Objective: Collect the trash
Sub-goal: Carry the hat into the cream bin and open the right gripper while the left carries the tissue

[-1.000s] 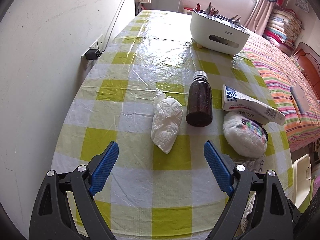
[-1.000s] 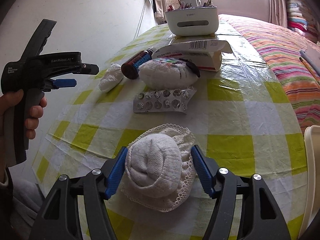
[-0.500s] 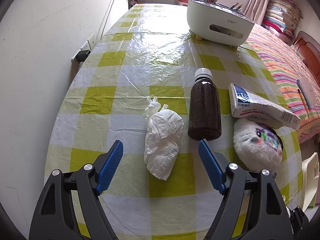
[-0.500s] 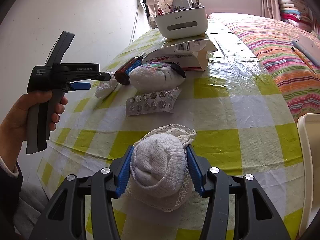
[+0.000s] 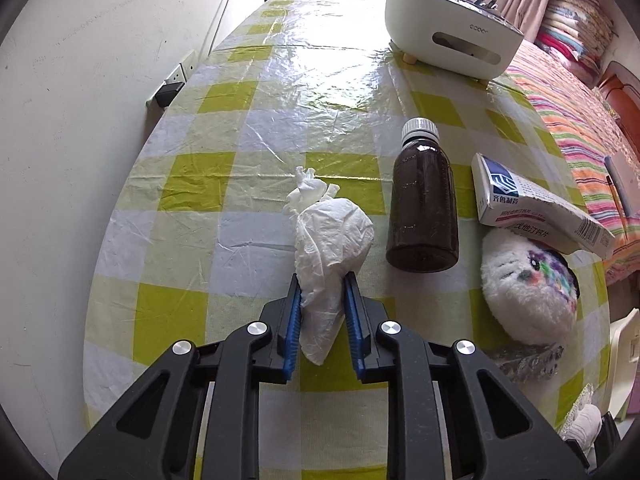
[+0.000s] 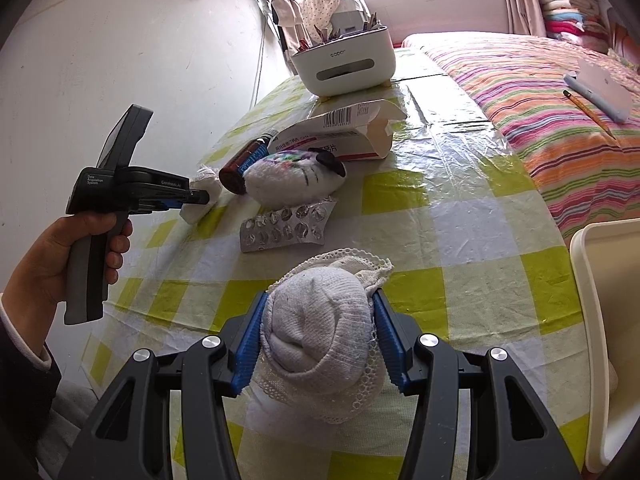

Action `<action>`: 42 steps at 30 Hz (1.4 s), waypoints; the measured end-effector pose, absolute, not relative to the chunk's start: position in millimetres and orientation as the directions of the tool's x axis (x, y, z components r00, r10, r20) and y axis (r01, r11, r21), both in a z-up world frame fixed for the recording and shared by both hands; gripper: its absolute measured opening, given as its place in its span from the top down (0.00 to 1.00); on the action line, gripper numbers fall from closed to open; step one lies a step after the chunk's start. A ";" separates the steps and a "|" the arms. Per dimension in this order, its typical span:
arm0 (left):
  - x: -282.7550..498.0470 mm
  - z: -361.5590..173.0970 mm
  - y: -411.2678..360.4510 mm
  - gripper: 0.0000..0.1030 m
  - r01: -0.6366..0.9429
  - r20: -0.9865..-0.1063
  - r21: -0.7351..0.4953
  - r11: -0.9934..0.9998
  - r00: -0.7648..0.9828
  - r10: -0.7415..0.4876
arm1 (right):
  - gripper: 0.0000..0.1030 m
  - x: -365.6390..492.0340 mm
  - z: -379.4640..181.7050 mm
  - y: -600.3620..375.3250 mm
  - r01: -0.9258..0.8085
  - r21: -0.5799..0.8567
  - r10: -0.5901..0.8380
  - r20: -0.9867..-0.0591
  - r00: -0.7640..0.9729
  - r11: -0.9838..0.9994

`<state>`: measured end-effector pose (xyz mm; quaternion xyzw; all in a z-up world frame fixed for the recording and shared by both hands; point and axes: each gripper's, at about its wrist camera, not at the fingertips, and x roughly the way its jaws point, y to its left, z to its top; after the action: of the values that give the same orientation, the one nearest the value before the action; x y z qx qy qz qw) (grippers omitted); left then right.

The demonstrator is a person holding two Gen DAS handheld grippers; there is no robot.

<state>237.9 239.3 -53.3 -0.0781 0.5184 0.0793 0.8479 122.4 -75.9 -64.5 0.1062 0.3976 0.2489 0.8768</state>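
Note:
My left gripper (image 5: 321, 286) is shut on a crumpled white tissue (image 5: 330, 236) lying on the yellow-checked tablecloth (image 5: 240, 184). The same gripper shows in the right wrist view (image 6: 196, 199), with the tissue (image 6: 202, 196) at its tips. My right gripper (image 6: 318, 304) is shut on a rolled white lace-trimmed sock (image 6: 320, 328) near the table's front edge. A used blister pack (image 6: 286, 226), an open medicine box (image 6: 340, 134) and a brown bottle (image 5: 423, 208) lie between the two grippers.
A white plush toy (image 5: 528, 280) lies beside the bottle under the box (image 5: 540, 208). A white organizer box (image 5: 452, 36) stands at the table's far end. A wall with a socket (image 5: 172, 84) runs along the left. A striped bed (image 6: 560, 92) and a white bin rim (image 6: 600, 320) are at right.
My left gripper moved forward over the tissue and closed on it. My right gripper squeezed tighter on the sock and lifted a little.

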 end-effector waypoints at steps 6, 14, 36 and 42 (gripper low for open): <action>224.5 -37.4 230.2 0.81 -0.194 -0.877 -0.079 0.978 0.479 0.024 | 0.51 124.4 -59.6 -86.5 -0.331 0.401 0.519 -0.628 0.579 0.854; 209.4 -27.1 198.6 0.81 -0.123 -0.868 -0.087 0.989 0.497 -0.015 | 0.51 124.4 -55.8 -96.0 -0.318 0.406 0.514 -0.616 0.597 0.857; 154.6 -5.8 70.8 0.81 0.184 -0.819 -0.166 0.969 0.521 -0.239 | 0.51 115.5 -49.1 -160.5 -0.222 0.452 0.472 -0.571 0.672 0.864; 140.3 -1.6 41.0 0.81 0.259 -0.799 -0.183 0.948 0.523 -0.297 | 0.51 111.5 -48.7 -183.5 -0.186 0.467 0.451 -0.559 0.696 0.865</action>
<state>140.3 41.0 -1.6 -0.0209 0.4615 -0.1592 0.8725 111.5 -183.5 -48.7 0.1907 0.3475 0.1769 0.9009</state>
